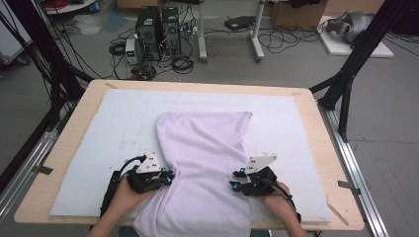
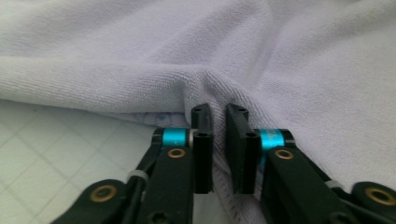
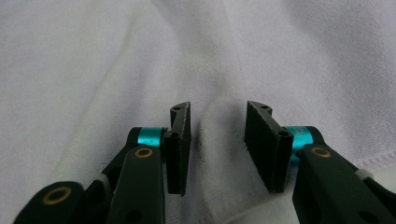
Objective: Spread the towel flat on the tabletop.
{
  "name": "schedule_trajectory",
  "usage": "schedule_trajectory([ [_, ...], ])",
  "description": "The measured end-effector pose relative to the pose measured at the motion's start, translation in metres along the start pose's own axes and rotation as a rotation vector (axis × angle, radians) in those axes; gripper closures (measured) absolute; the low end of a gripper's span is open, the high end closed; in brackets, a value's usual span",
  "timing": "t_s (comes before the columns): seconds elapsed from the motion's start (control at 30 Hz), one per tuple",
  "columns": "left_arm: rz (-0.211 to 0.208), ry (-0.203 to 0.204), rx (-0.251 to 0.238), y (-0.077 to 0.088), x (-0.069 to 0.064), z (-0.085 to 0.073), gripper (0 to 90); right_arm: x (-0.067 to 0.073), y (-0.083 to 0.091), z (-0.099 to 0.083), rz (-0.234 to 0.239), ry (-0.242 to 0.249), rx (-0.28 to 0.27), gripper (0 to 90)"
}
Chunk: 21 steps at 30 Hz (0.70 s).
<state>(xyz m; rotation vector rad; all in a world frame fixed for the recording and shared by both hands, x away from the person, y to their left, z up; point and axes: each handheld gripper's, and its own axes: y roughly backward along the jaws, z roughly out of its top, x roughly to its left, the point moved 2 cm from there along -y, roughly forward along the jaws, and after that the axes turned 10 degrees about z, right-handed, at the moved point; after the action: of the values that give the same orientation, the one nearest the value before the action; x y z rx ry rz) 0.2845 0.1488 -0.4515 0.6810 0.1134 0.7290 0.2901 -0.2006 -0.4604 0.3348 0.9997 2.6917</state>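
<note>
On pad — lilac towel, no label readable.

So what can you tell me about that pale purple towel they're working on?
The towel is pale lilac terry cloth, soft and looped, with a stitched hem along its edge. It lies rumpled on the white mat, its near end hanging over the table's front edge and its far end spread wider. It narrows where it is gathered at both sides. The left gripper pinches a fold of its edge; the right gripper has its fingers astride a raised ridge, seemingly not squeezing it yet.
</note>
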Motion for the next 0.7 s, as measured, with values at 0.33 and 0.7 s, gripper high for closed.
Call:
schedule_trajectory([
  [0.33, 0.12, 0.07, -0.027, 0.064, 0.048, -0.009, 82.8, -0.001, 0.0, -0.001, 0.003, -0.004, -0.006, 60.7],
  [0.7, 0.044, 0.065, -0.002, 0.047, 0.038, -0.023, 64.2, 0.011, 0.009, 0.009, 0.021, 0.03, -0.029, 59.7],
])
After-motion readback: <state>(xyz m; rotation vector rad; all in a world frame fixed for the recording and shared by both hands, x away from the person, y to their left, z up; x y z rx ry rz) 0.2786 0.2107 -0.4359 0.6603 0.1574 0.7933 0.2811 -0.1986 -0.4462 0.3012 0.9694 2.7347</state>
